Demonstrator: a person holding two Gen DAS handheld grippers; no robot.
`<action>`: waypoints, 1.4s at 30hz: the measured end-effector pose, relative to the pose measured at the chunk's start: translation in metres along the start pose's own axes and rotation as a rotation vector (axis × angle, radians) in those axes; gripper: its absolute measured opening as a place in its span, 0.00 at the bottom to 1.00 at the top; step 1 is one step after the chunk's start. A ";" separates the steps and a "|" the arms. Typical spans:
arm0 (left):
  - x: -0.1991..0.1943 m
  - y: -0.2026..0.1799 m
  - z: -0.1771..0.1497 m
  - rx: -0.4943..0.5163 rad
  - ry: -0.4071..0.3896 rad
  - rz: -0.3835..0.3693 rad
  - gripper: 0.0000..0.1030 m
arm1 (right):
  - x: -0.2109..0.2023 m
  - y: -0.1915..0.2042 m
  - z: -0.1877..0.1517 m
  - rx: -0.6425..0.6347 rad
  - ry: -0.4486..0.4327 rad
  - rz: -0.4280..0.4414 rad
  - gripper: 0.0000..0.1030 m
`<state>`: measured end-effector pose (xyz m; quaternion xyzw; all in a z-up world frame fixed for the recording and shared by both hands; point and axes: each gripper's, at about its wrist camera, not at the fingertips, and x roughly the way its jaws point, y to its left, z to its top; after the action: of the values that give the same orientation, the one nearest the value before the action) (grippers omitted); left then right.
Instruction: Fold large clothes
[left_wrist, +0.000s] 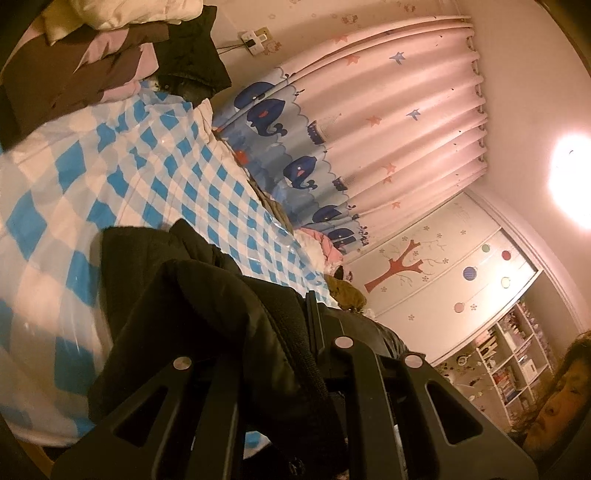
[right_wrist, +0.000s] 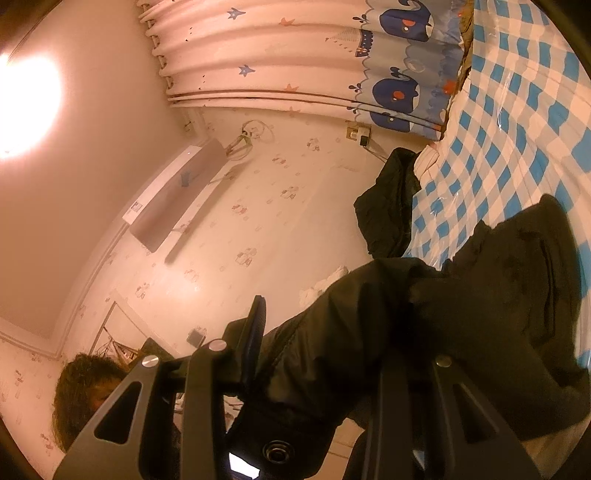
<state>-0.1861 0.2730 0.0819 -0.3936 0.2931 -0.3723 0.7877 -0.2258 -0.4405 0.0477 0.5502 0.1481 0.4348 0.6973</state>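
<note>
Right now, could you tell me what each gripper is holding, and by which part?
Both hold the black jacket: the left gripper is shut on a padded edge, and the right gripper clamps bunched fabric; which part cannot be told.

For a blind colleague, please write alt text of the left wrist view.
The left gripper is shut on a black jacket, which hangs over a bed with a blue-and-white checked cover. Behind hangs a pink whale curtain.

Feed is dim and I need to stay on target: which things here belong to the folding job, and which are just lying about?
In the job:
- black jacket, gripped by both
- left tool
- right tool
- checked bed cover, the folding surface

Lying about:
- piled clothes at the bed's far end
- whale curtain
- shelves
</note>
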 end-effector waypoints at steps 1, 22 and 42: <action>0.002 0.000 0.002 0.004 0.000 0.004 0.07 | 0.002 -0.002 0.004 0.003 -0.003 -0.004 0.34; 0.074 0.032 0.080 -0.038 -0.026 0.079 0.07 | 0.055 -0.050 0.079 0.034 -0.041 -0.108 0.39; 0.135 0.100 0.114 -0.132 -0.034 0.173 0.07 | 0.088 -0.137 0.121 0.123 -0.045 -0.259 0.39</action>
<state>0.0099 0.2501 0.0344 -0.4241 0.3368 -0.2759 0.7941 -0.0314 -0.4519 -0.0093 0.5781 0.2284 0.3188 0.7156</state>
